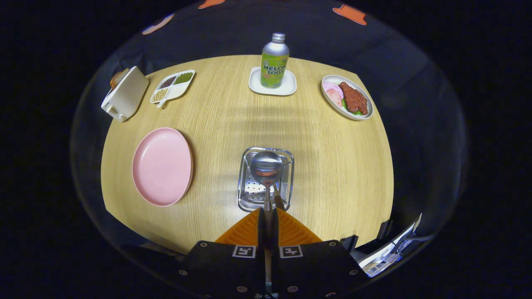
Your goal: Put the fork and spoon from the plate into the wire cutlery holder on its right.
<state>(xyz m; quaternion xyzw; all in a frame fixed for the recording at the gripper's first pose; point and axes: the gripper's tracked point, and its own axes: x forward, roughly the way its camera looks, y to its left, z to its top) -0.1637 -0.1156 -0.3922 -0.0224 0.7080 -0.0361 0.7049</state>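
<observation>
My gripper (268, 216) is shut on the handle of a metal spoon (266, 168), whose round bowl points away from me. The spoon hangs over the metal cutlery holder (247, 195), a square perforated container seen from above, just ahead of the fingers. Beside the spoon's handle a second thin metal handle (277, 198) stands in the holder; I cannot tell if it is the fork. The pink plate (162, 166) lies to the left of the holder with nothing on it.
A round wooden table (332, 166) holds a soda bottle (274, 62) on a white coaster at the back, a plate of food (347, 102) at the back right, a divided dish of beans (172, 86) and a white toaster (124, 93) at the back left.
</observation>
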